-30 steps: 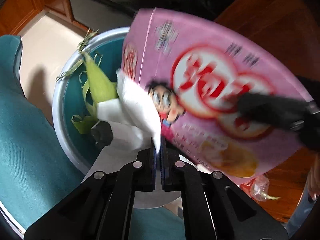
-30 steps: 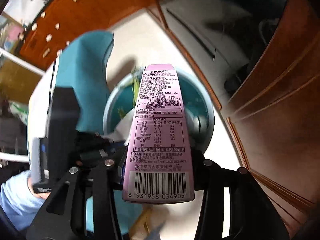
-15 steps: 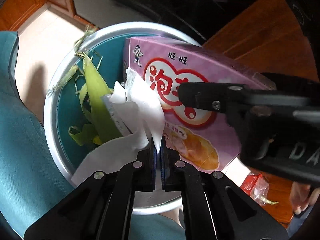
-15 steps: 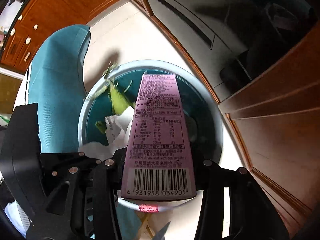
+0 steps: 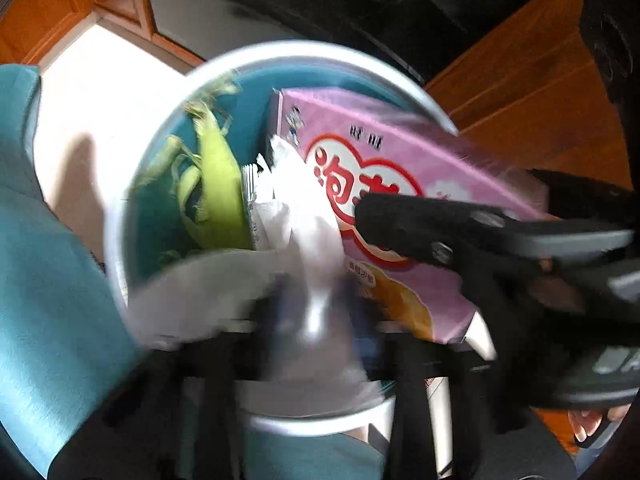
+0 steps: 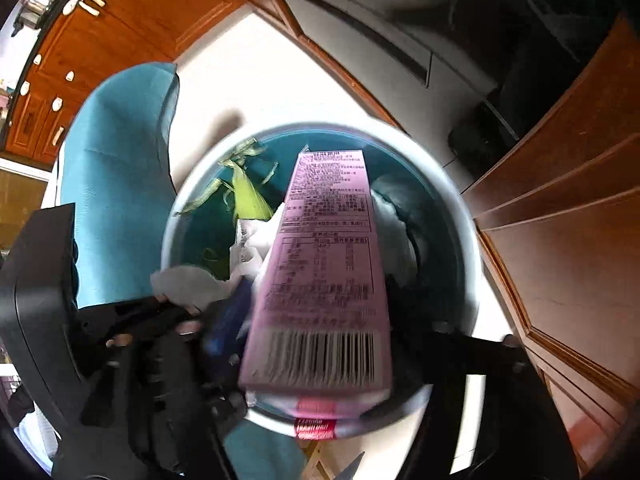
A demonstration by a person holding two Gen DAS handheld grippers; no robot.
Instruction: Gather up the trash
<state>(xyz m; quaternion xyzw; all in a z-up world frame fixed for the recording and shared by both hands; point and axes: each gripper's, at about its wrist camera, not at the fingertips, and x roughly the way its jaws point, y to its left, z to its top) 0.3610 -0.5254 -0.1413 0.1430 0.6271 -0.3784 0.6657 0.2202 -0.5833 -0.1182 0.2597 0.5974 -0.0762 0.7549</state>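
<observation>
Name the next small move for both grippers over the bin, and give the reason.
Probably lift both clear. The right gripper and left gripper are opening, the pink box and white paper already sit inside the bin.

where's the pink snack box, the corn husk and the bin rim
pink snack box (image 6: 324, 248), right wrist view, on its printed side panel
corn husk (image 5: 218, 184), left wrist view, on the broad green leaf
bin rim (image 6: 466, 216), right wrist view, on the pale right edge

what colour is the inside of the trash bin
Teal inside the trash bin, with a pale grey-white rim; it shows best in the right wrist view.
</observation>
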